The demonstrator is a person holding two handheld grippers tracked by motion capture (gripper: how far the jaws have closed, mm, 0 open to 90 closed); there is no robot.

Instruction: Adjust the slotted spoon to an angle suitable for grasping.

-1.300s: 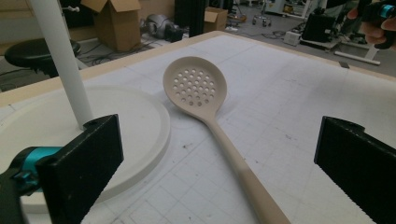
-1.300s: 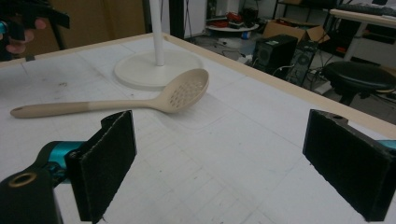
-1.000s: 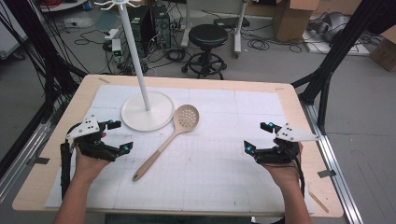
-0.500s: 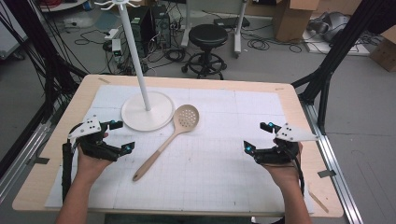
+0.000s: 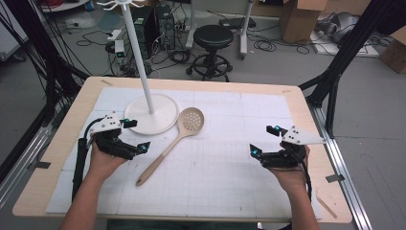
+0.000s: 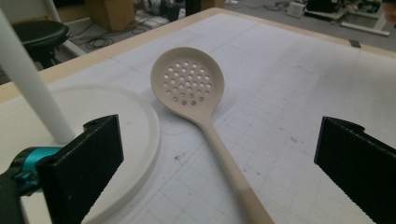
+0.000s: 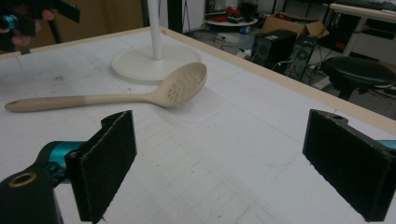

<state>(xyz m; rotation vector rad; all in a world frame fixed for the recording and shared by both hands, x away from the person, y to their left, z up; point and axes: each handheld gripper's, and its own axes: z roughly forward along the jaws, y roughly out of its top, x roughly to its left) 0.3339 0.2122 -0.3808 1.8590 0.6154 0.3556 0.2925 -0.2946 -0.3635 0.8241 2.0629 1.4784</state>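
- On the white gridded mat [image 5: 215, 167], near its middle and a little to the left, lies the slotted spoon [image 5: 173, 142]: a beige skimmer with a perforated round bowl, its handle running down toward the person's side.
- Its bowl [image 6: 187, 87] rests flat on the mat just beside the round base of the white stand [image 5: 152, 113]; from the left gripper view the two look close but apart.
- The handle [image 7: 70, 101] lies free, with nothing holding or touching it.
- The left gripper [image 5: 135, 135] sits nearest the spoon, just left of the handle and in front of the stand's base. Its jaws stand wide apart, holding nothing, and the handle runs up between them in its own view.
- The right gripper [image 5: 265, 140] is well apart on the right side of the mat, jaws likewise spread wide and empty, looking across at the spoon's bowl.
- The stand's pole [image 5: 138, 56] rises to a ring of hooks at the top edge of the high view.
- Judged from this, the work has barely begun: the spoon is untouched on the table and no grasp is made. What is left appears to be nearly everything: closing on the handle, lifting, and probably hanging it on the stand, though that last is a guess from the layout.
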